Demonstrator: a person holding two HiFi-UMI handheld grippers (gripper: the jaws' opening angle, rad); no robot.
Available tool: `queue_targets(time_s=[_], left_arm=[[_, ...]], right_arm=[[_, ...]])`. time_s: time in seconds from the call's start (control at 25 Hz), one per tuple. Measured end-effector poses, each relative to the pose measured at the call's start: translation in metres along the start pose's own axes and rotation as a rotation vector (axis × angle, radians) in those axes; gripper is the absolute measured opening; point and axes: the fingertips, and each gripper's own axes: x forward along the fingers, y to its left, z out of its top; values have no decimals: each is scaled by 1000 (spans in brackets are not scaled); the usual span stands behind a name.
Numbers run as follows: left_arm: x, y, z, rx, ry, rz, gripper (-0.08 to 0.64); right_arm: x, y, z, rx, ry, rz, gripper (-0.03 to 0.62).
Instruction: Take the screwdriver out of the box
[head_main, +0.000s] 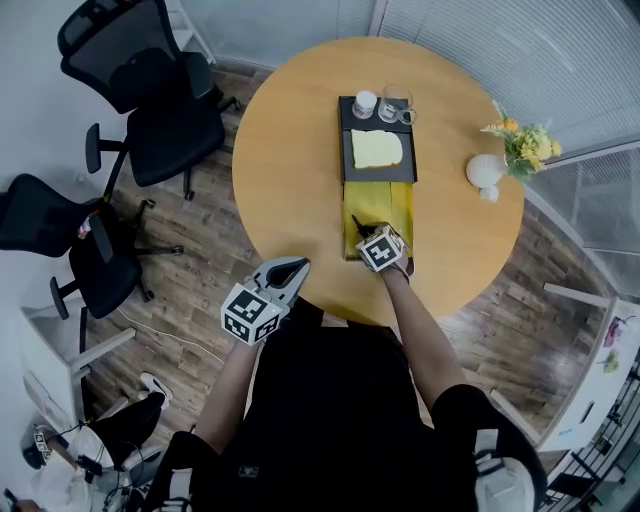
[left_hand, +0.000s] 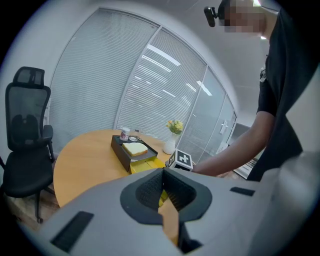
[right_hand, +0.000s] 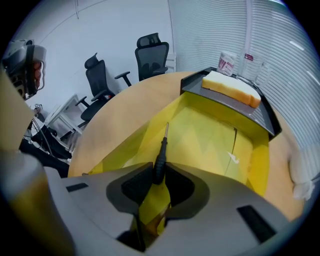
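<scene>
The right tongs (right_hand: 159, 175) pinch just the screwdriver (right_hand: 161, 152) handle's end, lower centre of the frame. It could swivel and snag the yellow box (right_hand: 210, 135). The left tongs (left_hand: 162, 180) are clenched, empty.

Above the box: the yellow box (right_hand: 220, 135) is open at the top, and nothing hangs over it.
Inside the box: the right tool (right_hand: 159, 175) fills the near end, with the screwdriver (right_hand: 160, 155) between its jaws; the floor ahead is bare.
Box sides: low yellow walls on left and right.
Far end: the black tray (right_hand: 235, 102) touches the box and closes this way; a slice of bread (right_hand: 232, 87) lies on it.
Left part of bench (head_main: 290, 160): bare wood, free passage.
Right part: a white vase (head_main: 485, 170) with flowers, well apart from the box.
Left tool (head_main: 295, 266): at the near edge, nothing beside it.
</scene>
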Motion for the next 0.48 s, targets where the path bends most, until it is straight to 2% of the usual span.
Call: queue_targets(time_s=[0.24,0.48], left_arm=[[9,-16,7,22,-12,-19,6],[10,-28,12,44,-12,-39,6]], right_arm=[[1,-3,4,72,-65,-1,63],[-16,-8,-7,60,-75,-28,61]])
